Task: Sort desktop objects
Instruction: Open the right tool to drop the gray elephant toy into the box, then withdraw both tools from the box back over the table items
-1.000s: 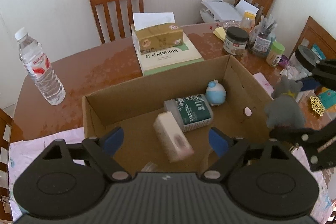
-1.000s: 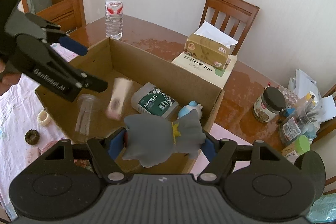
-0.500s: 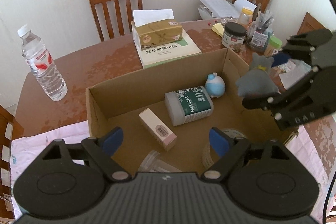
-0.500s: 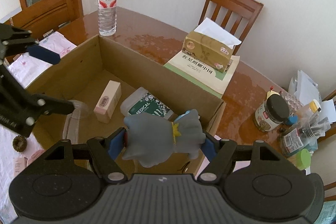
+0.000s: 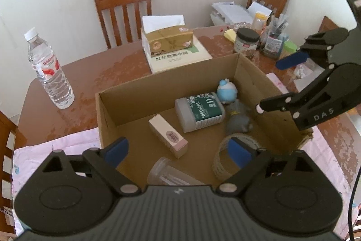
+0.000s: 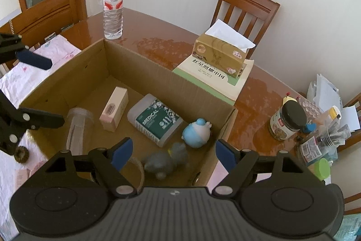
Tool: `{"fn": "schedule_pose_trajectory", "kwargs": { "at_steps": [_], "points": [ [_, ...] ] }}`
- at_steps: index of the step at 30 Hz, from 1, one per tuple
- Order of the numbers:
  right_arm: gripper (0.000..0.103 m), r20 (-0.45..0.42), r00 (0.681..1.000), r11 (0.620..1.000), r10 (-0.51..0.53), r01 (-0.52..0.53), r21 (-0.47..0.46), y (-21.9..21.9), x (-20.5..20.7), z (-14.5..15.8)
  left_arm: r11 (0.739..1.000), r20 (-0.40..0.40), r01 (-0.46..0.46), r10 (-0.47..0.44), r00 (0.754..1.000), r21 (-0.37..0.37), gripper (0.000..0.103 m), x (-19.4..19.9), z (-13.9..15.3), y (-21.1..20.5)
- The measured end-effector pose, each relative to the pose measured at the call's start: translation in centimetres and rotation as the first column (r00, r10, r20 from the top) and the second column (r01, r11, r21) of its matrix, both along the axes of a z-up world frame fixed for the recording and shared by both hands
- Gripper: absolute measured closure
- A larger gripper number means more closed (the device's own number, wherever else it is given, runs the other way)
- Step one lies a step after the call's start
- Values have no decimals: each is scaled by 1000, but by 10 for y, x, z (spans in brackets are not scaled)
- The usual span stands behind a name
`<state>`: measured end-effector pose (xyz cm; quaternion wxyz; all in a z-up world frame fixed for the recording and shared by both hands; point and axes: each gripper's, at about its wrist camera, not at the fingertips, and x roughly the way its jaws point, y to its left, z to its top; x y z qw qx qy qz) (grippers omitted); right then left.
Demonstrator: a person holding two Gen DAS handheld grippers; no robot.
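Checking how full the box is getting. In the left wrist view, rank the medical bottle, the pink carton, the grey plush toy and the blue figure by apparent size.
1. medical bottle
2. pink carton
3. grey plush toy
4. blue figure

The carton lies nearer the camera, so its lead over the toy is unsure.

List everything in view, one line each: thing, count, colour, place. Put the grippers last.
cardboard box: 1, brown, open on the table
grey plush toy: 1, grey, in the box beside the blue figure
blue figure: 1, blue and white, box corner
MEDICAL bottle: 1, green label, lying in the box
small carton: 1, pink, lying in the box
clear cup: 1, transparent, lying in the box
tape roll: 1, clear, in the box
water bottle: 1, clear, upright on the table
tissue box: 1, tan, on a book
book: 1, white and green, on the table
jar: 1, black lid, on the table
chairs: several, brown, around the table
left gripper: 1, black, blue pads, opening, empty
right gripper: 1, black, blue pads, opening, empty
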<state>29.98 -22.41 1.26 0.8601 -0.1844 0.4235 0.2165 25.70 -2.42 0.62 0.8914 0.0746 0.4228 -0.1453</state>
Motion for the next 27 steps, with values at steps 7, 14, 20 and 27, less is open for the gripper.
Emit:
{"fn": "schedule_pose_trajectory", "kwargs": {
  "at_steps": [7,14,20,27],
  "points": [
    [16,4,1000,1000,0,0,4,-3,-17,3,999,52,32,-31,998,-14,8,-19,0,-2],
    [16,19,1000,1000,3,-4,26,-4,-37,10,995,8,66,-67,998,69,8,-36,-3,-9],
    [16,24,1000,999,9,-10,48,-1,-58,12,991,27,106,-109,994,78,8,-63,-3,-10],
    [15,17,1000,996,1,-2,86,-5,-88,9,992,16,125,-126,992,29,8,-92,-4,-4]
  ]
}}
